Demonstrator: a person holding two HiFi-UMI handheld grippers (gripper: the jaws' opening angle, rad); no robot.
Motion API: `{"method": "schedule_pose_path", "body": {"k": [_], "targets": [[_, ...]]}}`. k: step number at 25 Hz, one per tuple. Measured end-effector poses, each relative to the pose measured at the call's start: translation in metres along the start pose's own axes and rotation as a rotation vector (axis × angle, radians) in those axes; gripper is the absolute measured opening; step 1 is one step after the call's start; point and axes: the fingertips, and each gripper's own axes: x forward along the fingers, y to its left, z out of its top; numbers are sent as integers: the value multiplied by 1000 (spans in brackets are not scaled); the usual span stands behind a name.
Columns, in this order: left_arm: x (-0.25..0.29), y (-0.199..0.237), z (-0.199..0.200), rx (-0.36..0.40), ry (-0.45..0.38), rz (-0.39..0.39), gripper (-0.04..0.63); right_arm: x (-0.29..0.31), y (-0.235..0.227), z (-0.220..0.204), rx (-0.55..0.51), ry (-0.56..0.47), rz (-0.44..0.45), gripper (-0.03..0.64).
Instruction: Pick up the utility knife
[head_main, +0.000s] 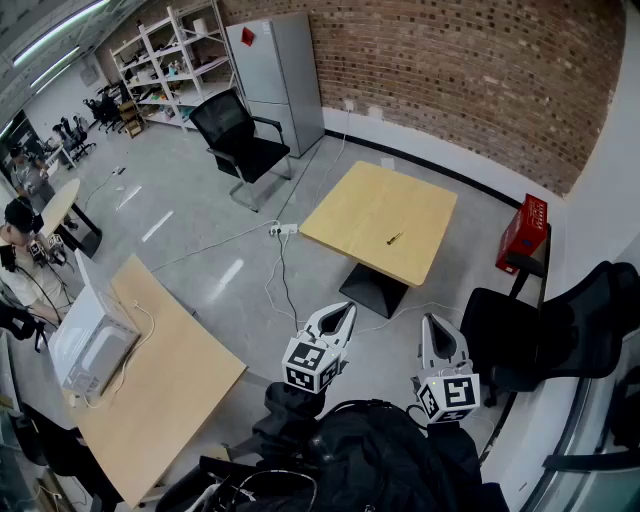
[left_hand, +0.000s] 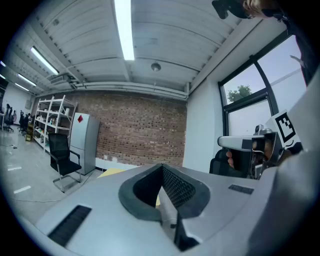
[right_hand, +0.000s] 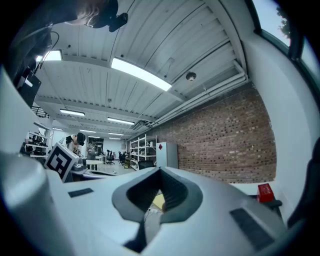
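Note:
The utility knife (head_main: 395, 238) is a small dark stick lying on a square light-wood table (head_main: 370, 200) out on the floor, far ahead of both grippers. In the head view my left gripper (head_main: 347, 308) and right gripper (head_main: 430, 320) are held side by side, level, pointing toward that table, well short of it. Both are shut, with nothing between the jaws. In the left gripper view the left gripper (left_hand: 161, 170) shows its jaws closed in a point, with a strip of the yellow table (left_hand: 112, 172) beyond. The right gripper (right_hand: 160, 175) looks the same in its own view.
A black office chair (head_main: 240, 140) and a grey cabinet (head_main: 275, 75) stand beyond the table. A red box (head_main: 524, 232) and another black chair (head_main: 560, 330) are at the right. A long wooden table (head_main: 160, 390) with a white machine (head_main: 90, 345) is at the left. Cables (head_main: 283, 260) trail across the floor.

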Motion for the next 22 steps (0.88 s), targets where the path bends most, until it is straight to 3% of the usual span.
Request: {"method": "schedule_pose_path", "body": {"k": [22], "targets": [[31,-16,-11,-8,31,-1,2,0,-30,-15,39,18,18,3]]}}
